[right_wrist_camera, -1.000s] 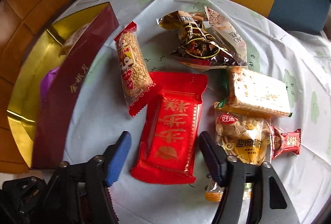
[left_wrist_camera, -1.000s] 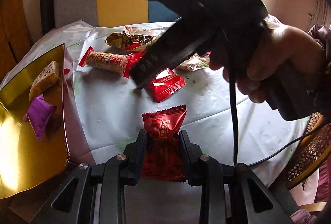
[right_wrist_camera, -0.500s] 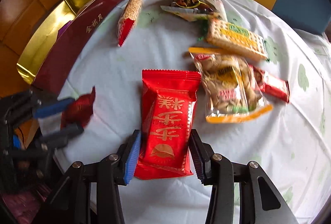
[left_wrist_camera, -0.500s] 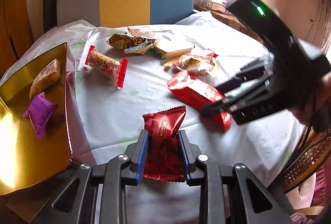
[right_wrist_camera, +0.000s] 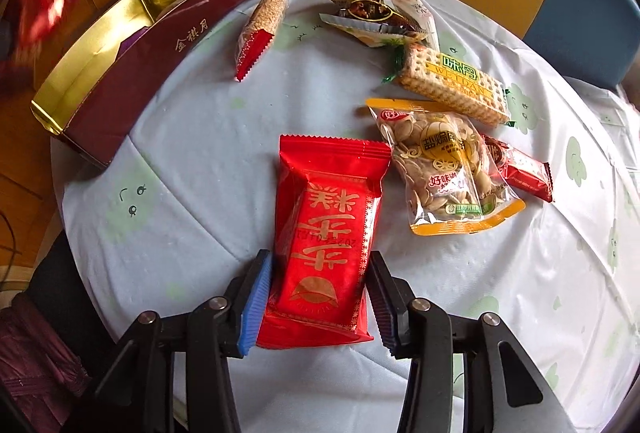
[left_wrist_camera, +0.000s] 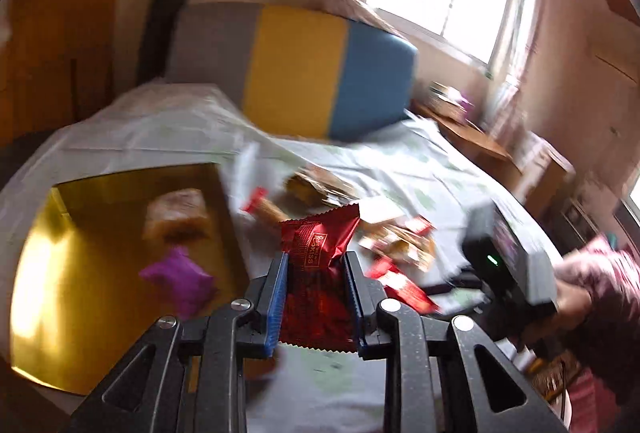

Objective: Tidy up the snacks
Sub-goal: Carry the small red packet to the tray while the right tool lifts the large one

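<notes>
Left wrist view: the left tongs are clamped tight on a dark red snack packet, carried in the air at the frame's centre, just right of the gold box at lower left. Two snacks already lie inside that box: a purple packet and a tan wrapped cake.

Right wrist view: the right tongs sit partly closed with their pads against the sides of a large bright red packet, which lies on the surface at lower centre; I judge the grip made but the packet not yet lifted.

Judging by this, sorting is early: two snacks boxed, two in the tongs, and about six left loose. Those are one sesame bar at upper centre, one cracker pack and one seed bag at right, one small red bar beyond it, and two overlapping wrappers, dark and pale, at the top.
</notes>
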`<state>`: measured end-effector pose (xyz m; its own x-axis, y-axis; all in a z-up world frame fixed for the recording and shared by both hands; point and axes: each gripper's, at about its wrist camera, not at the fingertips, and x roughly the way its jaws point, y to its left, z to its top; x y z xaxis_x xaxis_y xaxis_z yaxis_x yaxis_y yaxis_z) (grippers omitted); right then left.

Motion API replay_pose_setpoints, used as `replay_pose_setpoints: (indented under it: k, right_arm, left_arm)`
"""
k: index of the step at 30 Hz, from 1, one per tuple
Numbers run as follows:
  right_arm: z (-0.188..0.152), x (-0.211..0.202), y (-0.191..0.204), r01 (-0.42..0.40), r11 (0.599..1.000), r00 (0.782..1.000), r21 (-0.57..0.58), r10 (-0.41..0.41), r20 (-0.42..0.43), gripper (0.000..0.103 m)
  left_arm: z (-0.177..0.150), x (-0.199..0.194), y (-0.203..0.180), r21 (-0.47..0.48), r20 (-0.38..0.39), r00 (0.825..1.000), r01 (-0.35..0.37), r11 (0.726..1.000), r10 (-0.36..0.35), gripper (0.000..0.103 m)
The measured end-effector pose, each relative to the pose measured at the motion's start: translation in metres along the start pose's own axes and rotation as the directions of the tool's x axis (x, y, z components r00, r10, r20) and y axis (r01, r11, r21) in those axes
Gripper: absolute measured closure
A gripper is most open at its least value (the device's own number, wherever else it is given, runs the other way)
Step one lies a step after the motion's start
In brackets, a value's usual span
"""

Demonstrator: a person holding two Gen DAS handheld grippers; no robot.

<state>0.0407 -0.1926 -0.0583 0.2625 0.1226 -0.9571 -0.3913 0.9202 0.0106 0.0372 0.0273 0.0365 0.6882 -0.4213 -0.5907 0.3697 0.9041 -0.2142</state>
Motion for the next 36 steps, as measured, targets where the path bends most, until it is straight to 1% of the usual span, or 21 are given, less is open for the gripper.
replay_pose_setpoints:
  k: [1,2,3,6,9,12,16,20,22,23,28,29,32,36]
  right_arm:
    - [0.0,0.0,0.0,0.002,1.0,1.0,-0.001,-0.002,0.0,0.055]
    - [0.0,0.001,0.0,0.004,1.0,1.0,-0.002,-0.004,0.001,0.055]
    - [0.002,0.002,0.0,0.005,1.0,1.0,-0.001,-0.005,0.001,0.055]
    - [0.004,0.002,0.0,0.007,1.0,1.0,-0.001,-0.007,0.002,0.055]
    - [0.004,0.002,-0.003,0.002,1.0,1.0,0.002,-0.002,0.003,0.055]
    - [0.004,0.001,-0.004,-0.001,1.0,1.0,0.003,0.001,0.003,0.055]
    - [0.004,0.002,-0.005,-0.003,1.0,1.0,0.005,0.003,0.004,0.055]
    - [0.004,0.002,-0.005,-0.001,1.0,1.0,0.008,0.001,0.004,0.055]
    - [0.004,0.002,-0.005,-0.001,1.0,1.0,0.01,0.001,0.004,0.055]
    - [0.004,0.002,-0.005,-0.001,1.0,1.0,0.009,0.001,0.004,0.055]
    - [0.004,0.002,-0.005,-0.001,1.0,1.0,0.011,0.001,0.004,0.055]
    - [0.004,0.002,-0.005,-0.002,1.0,1.0,0.012,0.002,0.004,0.055]
    - [0.004,0.002,-0.006,0.0,1.0,1.0,0.015,0.0,0.007,0.055]
    - [0.003,0.001,-0.004,0.009,1.0,1.0,0.023,-0.009,0.017,0.055]
  left_arm:
    - [0.003,0.002,0.011,-0.021,-0.007,1.0,-0.03,0.999,0.03,0.076]
    - [0.005,0.006,0.026,-0.058,-0.027,0.997,-0.073,0.996,0.072,0.076]
    - [0.005,0.012,0.039,-0.093,-0.059,0.994,-0.101,0.991,0.095,0.076]
    - [-0.002,0.031,0.072,-0.184,-0.148,0.979,-0.165,0.969,0.139,0.076]
    - [-0.015,0.04,0.087,-0.232,-0.188,0.972,-0.185,0.955,0.142,0.076]
    - [-0.023,0.05,0.088,-0.214,-0.221,0.962,-0.21,0.954,0.162,0.075]
    - [-0.029,0.059,0.086,-0.184,-0.248,0.953,-0.222,0.957,0.173,0.075]
    - [-0.036,0.065,0.088,-0.173,-0.277,0.946,-0.221,0.96,0.168,0.074]
    - [-0.039,0.067,0.089,-0.174,-0.285,0.945,-0.216,0.961,0.161,0.074]
    - [-0.039,0.067,0.089,-0.172,-0.288,0.943,-0.221,0.96,0.165,0.071]
    - [-0.04,0.064,0.085,-0.175,-0.275,0.952,-0.19,0.966,0.137,0.063]
    - [-0.04,0.062,0.084,-0.173,-0.268,0.954,-0.186,0.967,0.135,0.063]
    - [-0.039,0.053,0.082,-0.169,-0.244,0.958,-0.195,0.966,0.151,0.063]
    - [-0.036,0.035,0.083,-0.164,-0.2,0.961,-0.223,0.961,0.189,0.063]
